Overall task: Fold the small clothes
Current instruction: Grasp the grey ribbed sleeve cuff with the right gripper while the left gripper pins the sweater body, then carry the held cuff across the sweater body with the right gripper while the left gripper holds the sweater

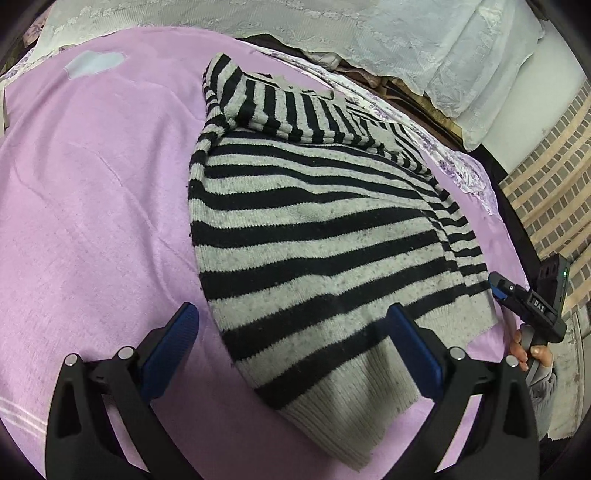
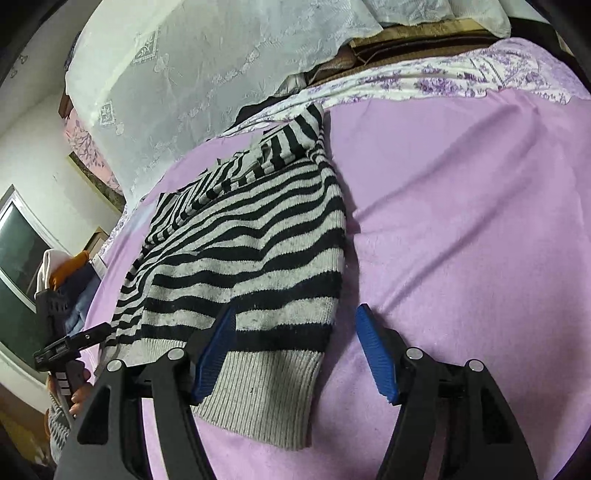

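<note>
Lilac blanket (image 1: pixel 92 206) lies bare on both sides of the striped sweater (image 1: pixel 314 236), white lace (image 1: pixel 332 26) beyond its collar. The left gripper (image 1: pixel 291 343) and right gripper (image 2: pixel 295 350) hang wide apart over the hem, holding nothing.

The black two-finger left gripper with blue ribbed pads (image 1: pixel 291 332) points forward and down, its jaws spread wide with nothing pressed between them. The matching black right gripper with blue ribbed pads (image 2: pixel 297 350) tilts downward likewise, its jaws also standing apart and gripping nothing. Each is carried by a hand (image 1: pixel 532 354) in a grey knitted sleeve (image 1: pixel 543 384), fingers wrapped round the handle.
</note>
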Motion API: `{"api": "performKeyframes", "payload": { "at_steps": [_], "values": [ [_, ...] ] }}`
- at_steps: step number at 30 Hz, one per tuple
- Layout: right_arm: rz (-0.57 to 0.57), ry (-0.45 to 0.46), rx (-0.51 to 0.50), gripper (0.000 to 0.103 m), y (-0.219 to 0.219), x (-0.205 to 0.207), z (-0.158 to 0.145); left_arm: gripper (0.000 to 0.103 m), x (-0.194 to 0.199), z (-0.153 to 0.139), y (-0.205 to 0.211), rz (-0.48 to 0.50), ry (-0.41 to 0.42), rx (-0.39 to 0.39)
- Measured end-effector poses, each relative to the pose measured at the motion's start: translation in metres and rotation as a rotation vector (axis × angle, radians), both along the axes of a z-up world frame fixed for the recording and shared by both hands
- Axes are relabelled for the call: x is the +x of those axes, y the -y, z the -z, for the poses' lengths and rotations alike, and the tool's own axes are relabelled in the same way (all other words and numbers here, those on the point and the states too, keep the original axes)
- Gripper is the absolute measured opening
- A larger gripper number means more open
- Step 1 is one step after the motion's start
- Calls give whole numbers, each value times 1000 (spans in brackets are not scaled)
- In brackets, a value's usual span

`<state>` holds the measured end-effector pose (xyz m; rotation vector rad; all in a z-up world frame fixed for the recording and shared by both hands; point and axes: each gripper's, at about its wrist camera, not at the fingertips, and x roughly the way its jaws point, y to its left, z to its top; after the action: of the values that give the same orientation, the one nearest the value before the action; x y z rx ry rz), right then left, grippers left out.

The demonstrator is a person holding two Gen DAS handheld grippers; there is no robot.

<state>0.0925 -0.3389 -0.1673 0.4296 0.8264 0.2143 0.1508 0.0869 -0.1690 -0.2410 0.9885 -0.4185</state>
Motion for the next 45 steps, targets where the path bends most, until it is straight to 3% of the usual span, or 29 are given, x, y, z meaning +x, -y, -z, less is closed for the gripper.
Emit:
{"api": "performKeyframes", "payload": {
  "at_steps": [2, 3, 5, 7, 8, 10, 15, 18, 20, 21, 25, 33, 35, 37, 45],
  "values": [
    [-12, -5, -16, 67, -6, 6, 1, 98, 9, 2, 6, -1, -6, 19],
    [-22, -4, -25, 61, -10, 8, 1, 98, 13, 2, 10, -3, -8, 30],
    [-36, -5, -41, 46, -18, 13, 2, 98, 17, 1, 15, -9, -6, 43],
    [-46, -2, -37, 19, -20, 13, 2, 96, 13, -1, 16, -7, 4, 41],
    [-55, 5, -27, 19, -20, 11, 2, 93, 9, -2, 16, -6, 12, 36],
    [-54, 13, -25, 18, -20, 9, 1, 74, -1, -6, 11, -14, 26, 18],
    [-55, -9, 28, 20, -14, 10, 5, 69, 0, -2, -4, -39, -6, -78],
    [-55, -10, 26, 22, -15, 10, 5, 78, 6, 2, -4, -33, -21, -98],
    [-57, -11, 27, 22, -15, 11, 6, 78, 5, 2, 1, -29, -17, -84],
    [-57, -9, 28, 22, -15, 11, 6, 75, 2, 0, 3, -24, -11, -72],
    [-60, 1, 24, 20, -17, 10, 5, 44, -8, -1, 4, -9, -7, -71],
    [-64, -9, 46, 22, -14, 10, 8, 45, 0, 9, -8, -23, -68, -194],
    [-62, -8, 44, 22, -15, 10, 8, 35, -4, 7, -5, -28, -49, -143],
    [-57, -1, 36, 16, -15, 9, 7, 16, -5, 6, -1, -22, -36, -122],
    [-41, 84, 51, 13, -10, -6, -11, 6, -12, -10, -12, -30, 17, -140]
  ]
}}
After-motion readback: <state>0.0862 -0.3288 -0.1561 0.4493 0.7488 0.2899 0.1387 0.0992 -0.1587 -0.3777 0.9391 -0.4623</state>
